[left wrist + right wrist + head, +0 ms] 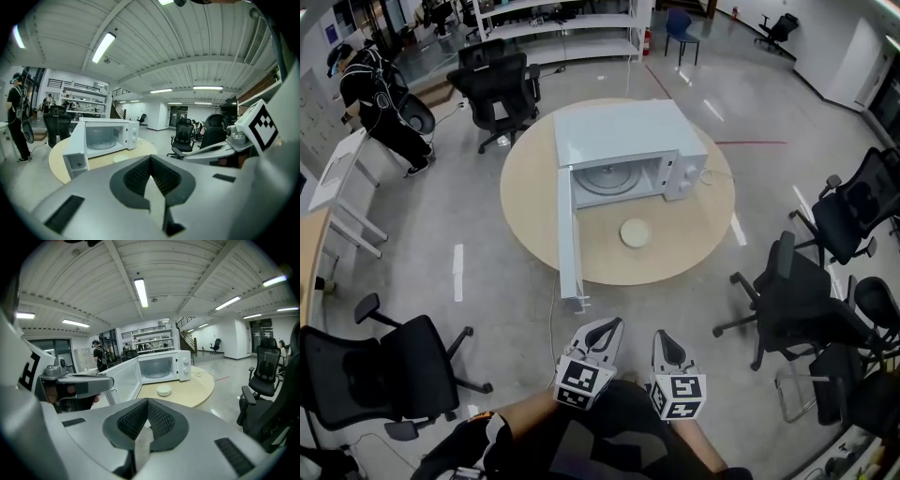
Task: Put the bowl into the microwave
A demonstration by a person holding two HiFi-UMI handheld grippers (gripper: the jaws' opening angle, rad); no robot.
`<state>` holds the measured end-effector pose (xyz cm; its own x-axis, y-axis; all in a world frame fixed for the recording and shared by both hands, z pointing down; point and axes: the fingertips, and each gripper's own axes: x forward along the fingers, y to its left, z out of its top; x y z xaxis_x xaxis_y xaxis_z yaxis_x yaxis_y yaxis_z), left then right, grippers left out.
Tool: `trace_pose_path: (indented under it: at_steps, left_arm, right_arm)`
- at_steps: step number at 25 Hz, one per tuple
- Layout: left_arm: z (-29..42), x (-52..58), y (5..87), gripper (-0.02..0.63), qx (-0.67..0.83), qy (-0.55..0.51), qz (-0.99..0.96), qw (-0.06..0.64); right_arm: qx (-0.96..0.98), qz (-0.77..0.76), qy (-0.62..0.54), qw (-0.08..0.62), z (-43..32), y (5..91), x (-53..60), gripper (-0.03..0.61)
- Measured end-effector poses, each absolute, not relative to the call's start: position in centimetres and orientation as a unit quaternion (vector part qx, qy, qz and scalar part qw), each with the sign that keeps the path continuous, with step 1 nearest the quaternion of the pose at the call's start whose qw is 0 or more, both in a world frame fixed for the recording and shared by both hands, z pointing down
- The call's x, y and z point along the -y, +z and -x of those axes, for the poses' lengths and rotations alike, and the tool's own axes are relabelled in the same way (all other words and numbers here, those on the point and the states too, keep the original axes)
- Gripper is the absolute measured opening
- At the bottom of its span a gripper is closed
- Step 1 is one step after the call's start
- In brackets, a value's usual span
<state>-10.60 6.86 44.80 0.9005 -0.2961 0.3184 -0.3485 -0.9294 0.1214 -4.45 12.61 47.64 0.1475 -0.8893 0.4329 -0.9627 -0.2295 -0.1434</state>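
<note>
A white microwave (628,150) stands on the round wooden table (712,234), its door (566,234) swung wide open toward me and its cavity empty. A small pale bowl (635,232) sits on the table just in front of the open cavity. My left gripper (607,328) and right gripper (665,341) hover side by side near my body, well short of the table, both shut with nothing between the pads. The left gripper view shows the shut left gripper (150,166) pointing at the microwave (105,136). Past the right gripper (147,408), the right gripper view shows the bowl (164,390).
Black office chairs stand around the table: one at the far side (499,89), one at my left (384,375), several at the right (806,300). A person (380,103) stands at a desk far left. A cable (551,328) hangs from the table's near edge.
</note>
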Motion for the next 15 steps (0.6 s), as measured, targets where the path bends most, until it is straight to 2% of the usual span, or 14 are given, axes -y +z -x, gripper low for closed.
trace_pose_path:
  at_steps: [15]
  left_arm:
    - [6.0,-9.3,45.9,0.046,0.202,0.161,-0.962,0.084]
  right_arm:
    - [0.644,-0.729,0.221,0.073,-0.6,48.5,-14.6,0.015]
